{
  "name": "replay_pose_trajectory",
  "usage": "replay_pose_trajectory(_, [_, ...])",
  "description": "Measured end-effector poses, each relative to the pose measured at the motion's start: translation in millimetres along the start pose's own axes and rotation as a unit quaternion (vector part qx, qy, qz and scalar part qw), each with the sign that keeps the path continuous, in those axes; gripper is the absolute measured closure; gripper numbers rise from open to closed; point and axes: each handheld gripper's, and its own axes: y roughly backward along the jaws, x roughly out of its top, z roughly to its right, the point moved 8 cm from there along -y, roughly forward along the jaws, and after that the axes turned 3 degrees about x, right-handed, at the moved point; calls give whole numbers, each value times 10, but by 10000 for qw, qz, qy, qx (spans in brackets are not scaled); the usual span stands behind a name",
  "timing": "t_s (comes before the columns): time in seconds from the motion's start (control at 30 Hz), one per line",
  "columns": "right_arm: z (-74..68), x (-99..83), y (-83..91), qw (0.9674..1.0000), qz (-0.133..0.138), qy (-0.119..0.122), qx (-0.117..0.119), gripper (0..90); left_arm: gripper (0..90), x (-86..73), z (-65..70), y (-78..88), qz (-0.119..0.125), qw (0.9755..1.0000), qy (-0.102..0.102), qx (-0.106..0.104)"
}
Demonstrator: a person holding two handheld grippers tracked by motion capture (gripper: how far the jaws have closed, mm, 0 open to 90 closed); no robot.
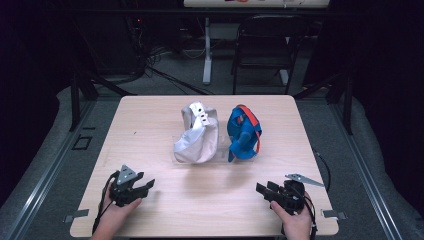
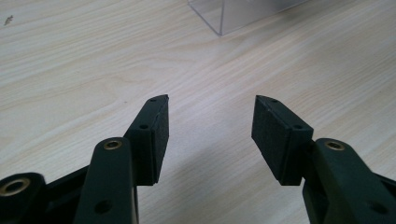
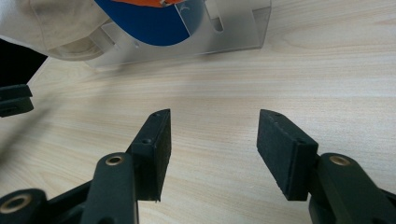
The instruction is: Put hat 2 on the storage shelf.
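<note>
Caps: we are seeing a white cap point(image 1: 196, 134) and a blue cap point(image 1: 244, 132) with orange trim sitting side by side on a clear stand point(image 3: 205, 37) at the middle of the table point(image 1: 150, 130).
Left gripper point(image 1: 141, 187): we are holding it near the table's front edge, left of the stand and well apart from it, jaws spread and pinching nothing.
Right gripper point(image 1: 263, 190): we are holding it right of the stand, also near the front edge, jaws spread and empty.
Risk: we are judging the stand light; a low or sideways reach could be pushing it, toppling both caps.
Risk: soft fabric may be slipping from a shallow pinch.
</note>
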Motion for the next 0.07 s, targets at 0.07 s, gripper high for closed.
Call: replay_pose_trajectory(0.07, [8, -3, -4, 9999, 61, -81, -13, 451, 471, 8, 30, 2, 13, 10000, -4, -46])
